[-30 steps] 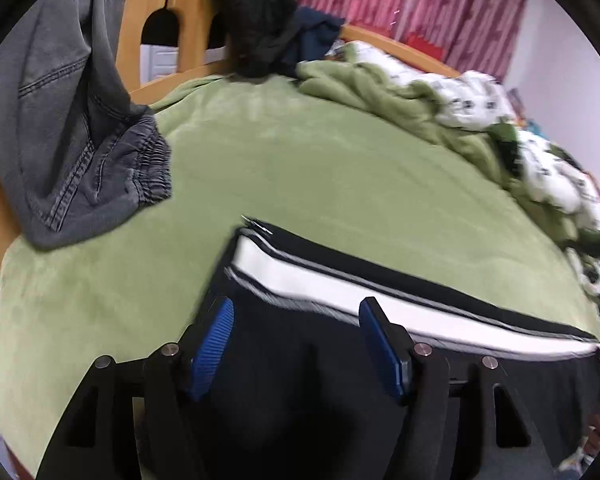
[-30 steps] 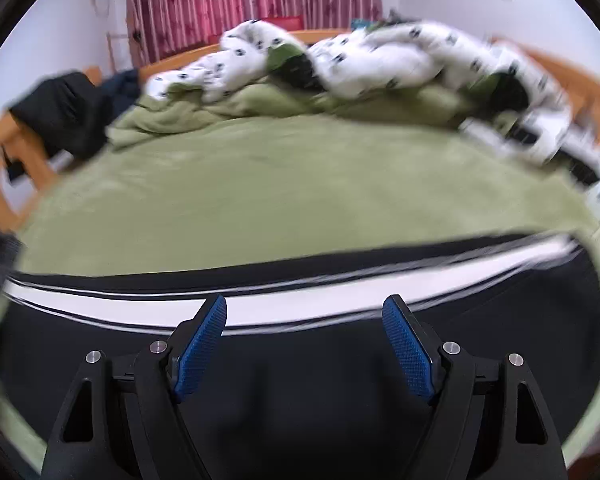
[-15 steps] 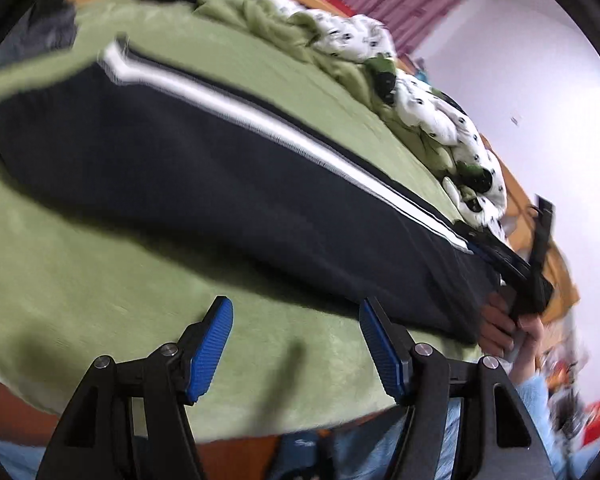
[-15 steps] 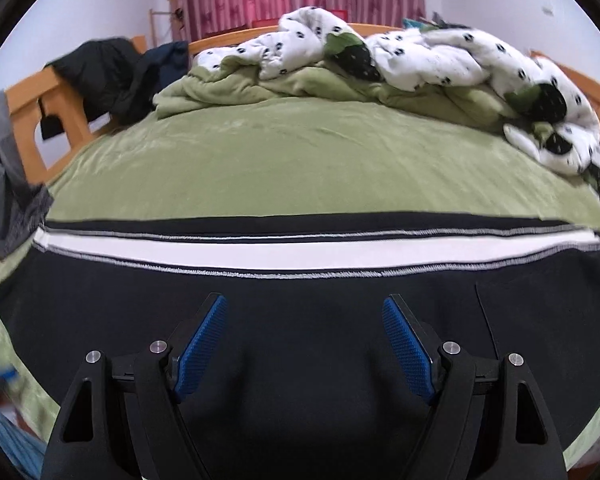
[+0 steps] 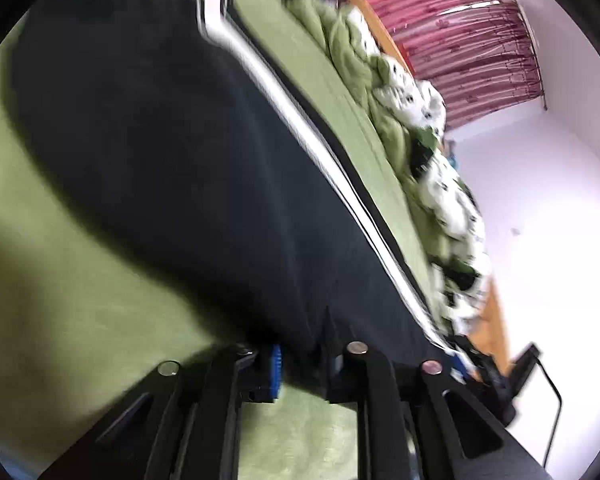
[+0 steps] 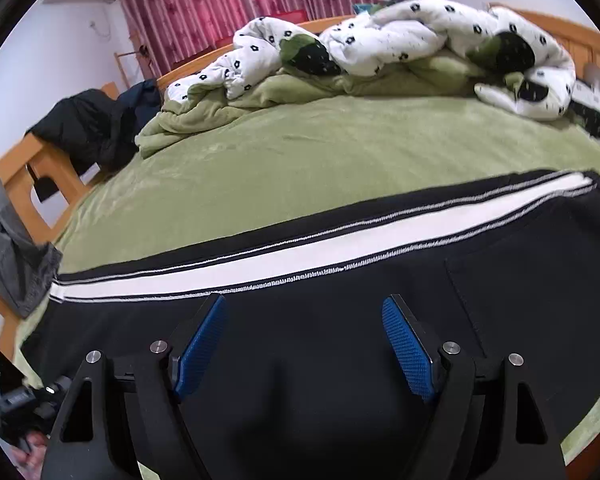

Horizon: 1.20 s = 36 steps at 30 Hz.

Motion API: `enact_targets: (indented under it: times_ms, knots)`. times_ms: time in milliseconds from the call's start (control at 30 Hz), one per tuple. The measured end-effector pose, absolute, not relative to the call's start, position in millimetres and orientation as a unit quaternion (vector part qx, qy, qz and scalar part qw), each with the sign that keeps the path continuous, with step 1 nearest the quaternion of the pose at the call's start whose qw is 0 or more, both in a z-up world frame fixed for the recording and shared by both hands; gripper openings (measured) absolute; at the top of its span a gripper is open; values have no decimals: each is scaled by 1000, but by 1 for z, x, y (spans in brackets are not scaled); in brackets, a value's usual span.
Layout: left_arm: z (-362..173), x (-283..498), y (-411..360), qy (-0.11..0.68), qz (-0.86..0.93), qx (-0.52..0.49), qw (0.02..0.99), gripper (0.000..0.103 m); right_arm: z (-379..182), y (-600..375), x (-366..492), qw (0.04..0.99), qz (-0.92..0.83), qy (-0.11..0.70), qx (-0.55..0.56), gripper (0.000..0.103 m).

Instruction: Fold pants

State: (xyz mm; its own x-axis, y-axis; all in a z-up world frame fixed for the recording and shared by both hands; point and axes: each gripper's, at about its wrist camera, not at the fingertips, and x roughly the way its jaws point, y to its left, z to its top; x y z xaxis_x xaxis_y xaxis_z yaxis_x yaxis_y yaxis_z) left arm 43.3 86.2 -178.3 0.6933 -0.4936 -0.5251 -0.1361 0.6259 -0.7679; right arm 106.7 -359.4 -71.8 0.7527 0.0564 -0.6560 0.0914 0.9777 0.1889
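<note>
My left gripper [image 5: 300,356] has just been closing its fingers, and now they pinch the near hem of the black pants [image 5: 172,152], cloth bunched between the blue pads. The pants lie flat on the green bed cover [image 6: 320,152], stretching away ahead of both sets of fingers, white side stripe [image 6: 300,252] on the far edge. My right gripper [image 6: 306,344] hangs over the dark fabric, fingers spread wide, gripping nothing.
</note>
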Motion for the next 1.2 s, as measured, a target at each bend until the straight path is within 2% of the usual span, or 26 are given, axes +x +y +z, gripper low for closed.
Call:
enact_targets:
  times_ms: [100, 267, 367, 500, 533, 600, 700, 833, 967, 1100, 1200]
  knots:
    - [-158, 32, 107, 345, -38, -378, 858, 30, -71, -347, 105, 936, -6, 345, 71, 79]
    - [-175, 49, 163, 347, 6, -432, 833, 30, -74, -335, 108, 936, 0, 349, 41, 79]
    - [-182, 59, 187, 334, 12, -458, 824, 30, -76, -330, 111, 935, 1, 353, 35, 79]
    - [-163, 61, 210, 301, 73, -409, 858, 25, -80, -324, 113, 933, -3, 359, 28, 79]
    - [-155, 58, 218, 282, 86, -396, 870, 20, -80, -323, 113, 933, -4, 360, 25, 79]
    - [-150, 58, 227, 274, 65, -393, 876, 20, -82, -322, 114, 932, -8, 361, 20, 79]
    - [-166, 67, 221, 318, 96, -359, 872, 20, -85, -321, 117, 930, -11, 366, 17, 79]
    - [-171, 63, 220, 314, 94, -352, 877, 26, -88, -319, 122, 927, -12, 374, 15, 79]
    - [-163, 71, 220, 342, 110, -340, 869, 26, -89, -315, 122, 927, -10, 376, 7, 79]
    - [-129, 78, 188, 343, 160, -236, 895, 20, -85, -316, 120, 928, -16, 372, -5, 79]
    - [-92, 82, 149, 313, 172, -152, 921, 18, -79, -327, 112, 929, -24, 369, -1, 79]
